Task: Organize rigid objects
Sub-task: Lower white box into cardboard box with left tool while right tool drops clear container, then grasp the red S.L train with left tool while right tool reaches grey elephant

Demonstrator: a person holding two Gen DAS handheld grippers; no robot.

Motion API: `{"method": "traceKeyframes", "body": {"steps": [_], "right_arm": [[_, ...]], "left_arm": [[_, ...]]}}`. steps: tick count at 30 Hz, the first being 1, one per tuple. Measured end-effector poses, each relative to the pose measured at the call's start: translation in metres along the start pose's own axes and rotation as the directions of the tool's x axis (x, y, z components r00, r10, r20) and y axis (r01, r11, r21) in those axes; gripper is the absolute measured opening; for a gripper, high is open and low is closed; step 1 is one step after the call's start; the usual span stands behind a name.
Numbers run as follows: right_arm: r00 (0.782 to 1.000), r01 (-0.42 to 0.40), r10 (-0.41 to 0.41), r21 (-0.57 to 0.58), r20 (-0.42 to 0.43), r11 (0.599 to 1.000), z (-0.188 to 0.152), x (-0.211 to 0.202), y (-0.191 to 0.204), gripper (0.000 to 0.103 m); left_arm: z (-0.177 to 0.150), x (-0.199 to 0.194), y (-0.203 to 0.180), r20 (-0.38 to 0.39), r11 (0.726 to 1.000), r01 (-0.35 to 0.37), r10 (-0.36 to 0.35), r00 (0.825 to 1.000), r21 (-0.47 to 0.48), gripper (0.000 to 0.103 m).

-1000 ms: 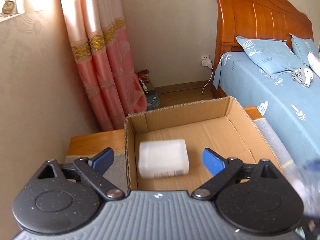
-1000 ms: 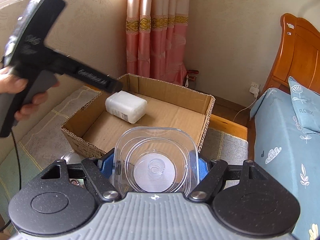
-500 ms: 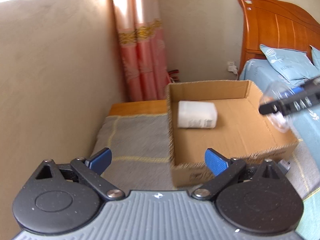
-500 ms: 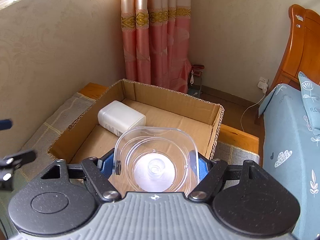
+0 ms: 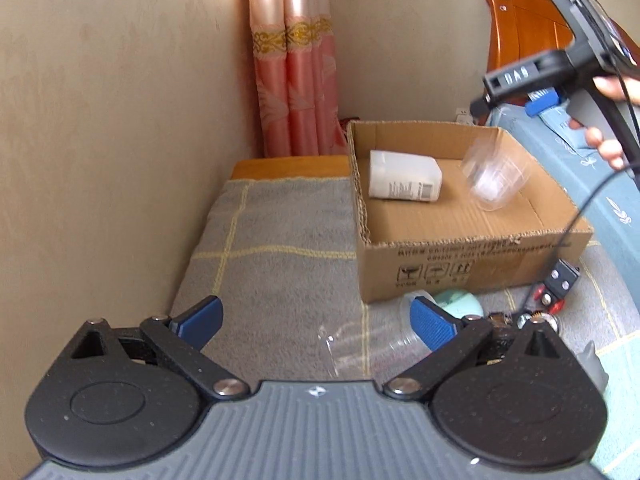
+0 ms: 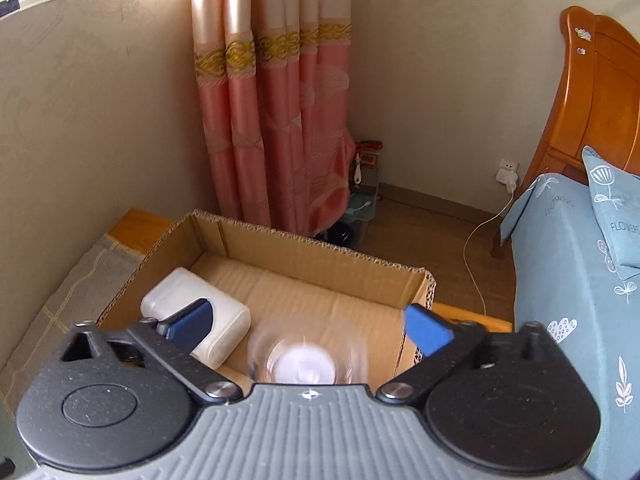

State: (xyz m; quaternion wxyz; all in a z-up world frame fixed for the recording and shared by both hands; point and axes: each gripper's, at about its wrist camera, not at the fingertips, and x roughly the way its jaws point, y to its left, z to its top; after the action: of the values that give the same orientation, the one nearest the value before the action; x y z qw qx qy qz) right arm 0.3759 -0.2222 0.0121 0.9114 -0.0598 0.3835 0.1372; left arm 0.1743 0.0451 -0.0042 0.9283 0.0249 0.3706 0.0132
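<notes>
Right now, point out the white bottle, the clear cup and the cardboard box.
white bottle (image 5: 404, 178), left wrist view, on its upper side.
clear cup (image 5: 494, 176), left wrist view, on its wall.
cardboard box (image 5: 472, 264), left wrist view, on its printed front wall.

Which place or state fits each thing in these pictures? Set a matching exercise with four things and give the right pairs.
Things:
1. white plastic bottle
2. clear plastic container
3. left gripper
4. mint green round object

Places or states:
A. on the blanket, just outside the cardboard box
B. open, holding nothing
C. lying on its side in the box's left part
D. see-through, in the box's right part

Pairs: 1-C, 2-D, 3-B, 4-A
</notes>
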Motion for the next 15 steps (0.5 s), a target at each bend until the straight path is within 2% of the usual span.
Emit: {"method": "traceKeyframes", "body": {"steps": [10, 15], "right_arm": [[0.999, -0.036, 0.037, -0.037, 0.024, 0.999, -0.016, -0.037, 0.008, 0.103], [0.997, -0.068, 0.071, -0.063, 0.04, 0.996, -0.036, -0.061, 0.019, 0.103]], "left_arm": [[-0.007, -0.003, -0.01, -0.009, 0.999, 0.01, -0.01, 1.0, 0.048, 0.1], [-0.011, -0.007, -0.013, -0.006, 0.998, 0.02, -0.019, 1.0, 0.056, 0.1]]}}
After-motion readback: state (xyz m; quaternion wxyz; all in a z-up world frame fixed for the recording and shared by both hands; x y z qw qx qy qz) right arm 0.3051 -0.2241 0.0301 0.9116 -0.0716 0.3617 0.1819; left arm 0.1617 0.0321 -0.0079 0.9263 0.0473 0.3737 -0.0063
